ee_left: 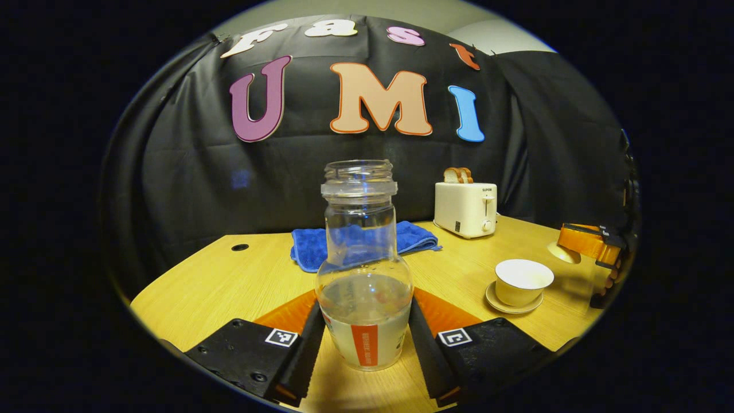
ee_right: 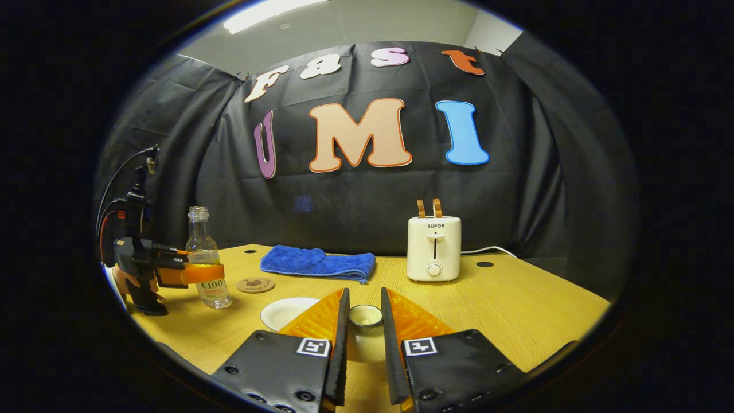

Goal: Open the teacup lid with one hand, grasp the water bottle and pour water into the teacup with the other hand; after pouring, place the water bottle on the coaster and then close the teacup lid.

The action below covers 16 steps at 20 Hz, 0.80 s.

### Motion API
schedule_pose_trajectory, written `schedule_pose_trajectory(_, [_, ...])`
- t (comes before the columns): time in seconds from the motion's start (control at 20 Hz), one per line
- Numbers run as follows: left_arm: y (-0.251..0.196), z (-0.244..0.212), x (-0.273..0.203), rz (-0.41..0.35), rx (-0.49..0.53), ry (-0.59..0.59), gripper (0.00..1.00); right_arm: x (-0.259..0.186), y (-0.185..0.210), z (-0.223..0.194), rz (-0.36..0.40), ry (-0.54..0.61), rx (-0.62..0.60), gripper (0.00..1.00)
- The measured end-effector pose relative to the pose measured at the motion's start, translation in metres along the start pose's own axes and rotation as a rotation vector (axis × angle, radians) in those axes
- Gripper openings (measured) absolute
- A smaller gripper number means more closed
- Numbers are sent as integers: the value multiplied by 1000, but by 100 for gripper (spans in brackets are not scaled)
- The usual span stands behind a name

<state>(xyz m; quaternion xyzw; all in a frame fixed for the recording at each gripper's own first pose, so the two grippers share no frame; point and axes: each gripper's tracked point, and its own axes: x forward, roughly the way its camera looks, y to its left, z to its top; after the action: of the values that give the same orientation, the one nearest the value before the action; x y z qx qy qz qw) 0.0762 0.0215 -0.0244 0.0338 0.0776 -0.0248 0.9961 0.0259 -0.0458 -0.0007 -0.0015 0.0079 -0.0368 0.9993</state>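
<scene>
While its two black-padded fingers press against either side of the water bottle, the left gripper pinches the clear, uncapped bottle low on its body, at the white label with an orange stripe. The bottle stands upright over the wooden table, partly filled with water; whether its base touches the tabletop cannot be told.

In the right gripper view, the right gripper has its fingers drawn close around the small round knob of the teacup lid, the pads just at the knob's sides; firm contact on both sides cannot be confirmed. A white dish, seemingly the lid's broad rim, spreads out to the left behind the orange finger.

Beyond the bottle in the left gripper view, the white teacup sits open on its saucer to the right, with the other gripper's orange body near it at the edge. A folded blue towel lies behind the bottle, and a cream toaster holding two slices of toast stands further right.

From the right gripper view, the left gripper and a hand appear far left, clasping the bottle, with the round cork coaster on the table just beside it.
</scene>
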Motion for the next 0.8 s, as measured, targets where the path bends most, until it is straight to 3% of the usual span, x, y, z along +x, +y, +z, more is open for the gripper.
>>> schedule_pose_trajectory(0.15, [-2, 0, 0, -4, 10, 1, 68, -1, -4, 0, -6, 0, 0, 33])
schedule_pose_trajectory(0.25, [-5, 0, -1, -7, 71, 8, 68, -2, -6, 1, -13, -1, 0, 33])
schedule_pose_trajectory(0.8, [13, 24, -8, 137, 645, 67, 67, -6, -24, 1, -37, -2, -2, 32])
